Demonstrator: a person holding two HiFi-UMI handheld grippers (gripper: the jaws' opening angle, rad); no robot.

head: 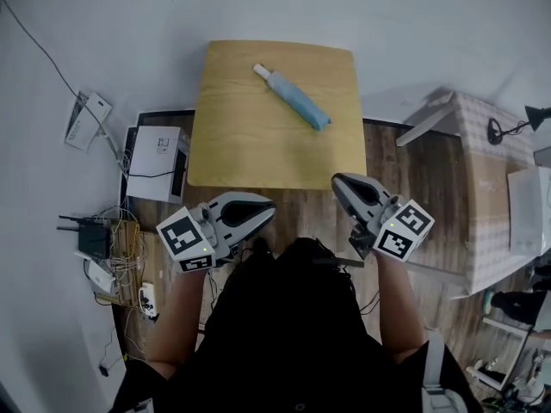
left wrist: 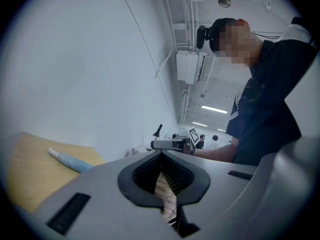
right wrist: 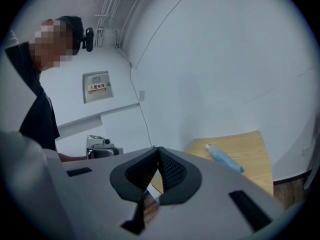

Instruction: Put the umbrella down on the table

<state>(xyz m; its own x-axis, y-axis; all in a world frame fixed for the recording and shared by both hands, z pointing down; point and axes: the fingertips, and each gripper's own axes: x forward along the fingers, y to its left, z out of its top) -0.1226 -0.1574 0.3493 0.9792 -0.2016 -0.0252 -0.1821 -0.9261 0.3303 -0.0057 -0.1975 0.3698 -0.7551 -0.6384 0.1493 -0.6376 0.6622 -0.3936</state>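
umbrella (head: 293,97), folded, light blue, lies flat and diagonal on the far half of the table (head: 250,153), well inside its edges. left gripper (head: 267,215) and right gripper (head: 342,183) sit off the near edge, close to the person, both with jaws closed tip to tip and nothing between them. placing looks done. for a clean finish: hold both clear of the tabletop, no bumps, since a rolled umbrella probably rolls easily

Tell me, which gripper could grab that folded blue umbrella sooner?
Right, probably. The folded blue umbrella lies right of centre on the light wooden table, its near end closer to the right gripper than the left gripper. Both are shut, empty.
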